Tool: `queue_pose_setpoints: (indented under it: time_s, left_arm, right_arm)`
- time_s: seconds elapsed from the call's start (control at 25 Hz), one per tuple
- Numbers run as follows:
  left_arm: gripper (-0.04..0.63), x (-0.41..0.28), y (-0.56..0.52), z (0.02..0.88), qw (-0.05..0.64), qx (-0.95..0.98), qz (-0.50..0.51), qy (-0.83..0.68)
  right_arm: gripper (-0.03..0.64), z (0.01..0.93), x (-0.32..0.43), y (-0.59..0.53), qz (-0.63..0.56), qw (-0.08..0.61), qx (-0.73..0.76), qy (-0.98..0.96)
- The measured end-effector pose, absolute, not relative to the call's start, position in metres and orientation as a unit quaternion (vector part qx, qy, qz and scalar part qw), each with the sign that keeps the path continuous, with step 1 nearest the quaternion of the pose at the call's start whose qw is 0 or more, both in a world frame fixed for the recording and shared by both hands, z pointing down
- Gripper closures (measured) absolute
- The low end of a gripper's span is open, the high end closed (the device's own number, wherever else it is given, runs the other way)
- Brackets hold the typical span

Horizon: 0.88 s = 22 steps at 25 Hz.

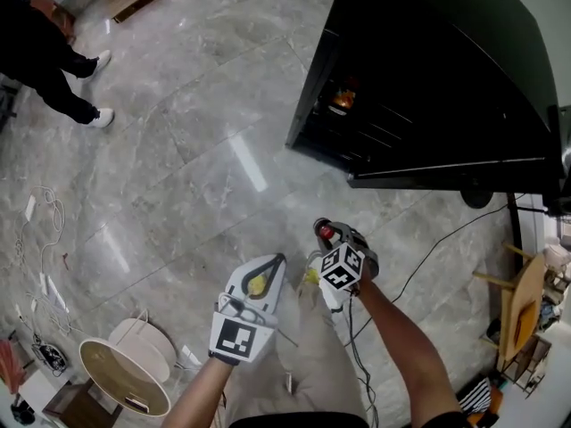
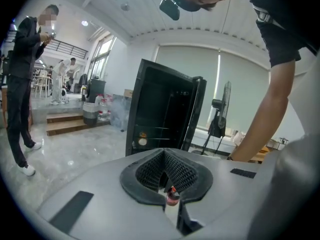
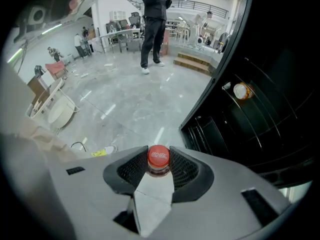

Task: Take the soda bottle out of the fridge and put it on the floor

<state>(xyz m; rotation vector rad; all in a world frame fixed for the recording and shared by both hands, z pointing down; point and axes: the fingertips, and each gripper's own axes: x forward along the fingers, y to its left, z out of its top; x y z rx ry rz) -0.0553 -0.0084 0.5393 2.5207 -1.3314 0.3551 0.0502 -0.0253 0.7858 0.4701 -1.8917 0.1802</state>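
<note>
markers of black and white squares, no words, sit on the left gripper [image 1: 280,260]; its jaws are drawn together on nothing. right of it, the right gripper [image 3: 159,150] is clenched on the neck of the bottle [image 3: 159,160], over the floor [image 1: 178,150]. the red cap between its pads carries white script too small to read; the neck below looks dark. ahead and right of that gripper, well apart, the black fridge [image 1: 428,87] stands open.

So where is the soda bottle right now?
The soda bottle is clamped in the jaws of the right gripper, low-centre in the head view, beside the left gripper and outside the open fridge.
</note>
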Motion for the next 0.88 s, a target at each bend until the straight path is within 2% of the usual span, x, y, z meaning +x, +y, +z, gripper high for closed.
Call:
queue_pose_setpoints:
  time_s: [0.44, 0.56, 0.88]
  left_arm:
    - [0.577, -0.071, 0.006, 0.591, 0.129, 0.881, 0.156, -0.429]
    - [0.577, -0.076, 0.009, 0.616, 0.177, 0.864, 0.148, -0.448]
    - [0.577, -0.073, 0.011, 0.689, 0.245, 0.844, 0.126, -0.46]
  right_arm:
    - [0.491, 0.878, 0.058, -0.011, 0.115, 0.578, 0.23, -0.775]
    - [0.491, 0.912, 0.059, -0.006, 0.127, 0.576, 0.237, -0.772]
    - [0.491, 0.994, 0.077, 0.014, 0.151, 0.589, 0.236, -0.758]
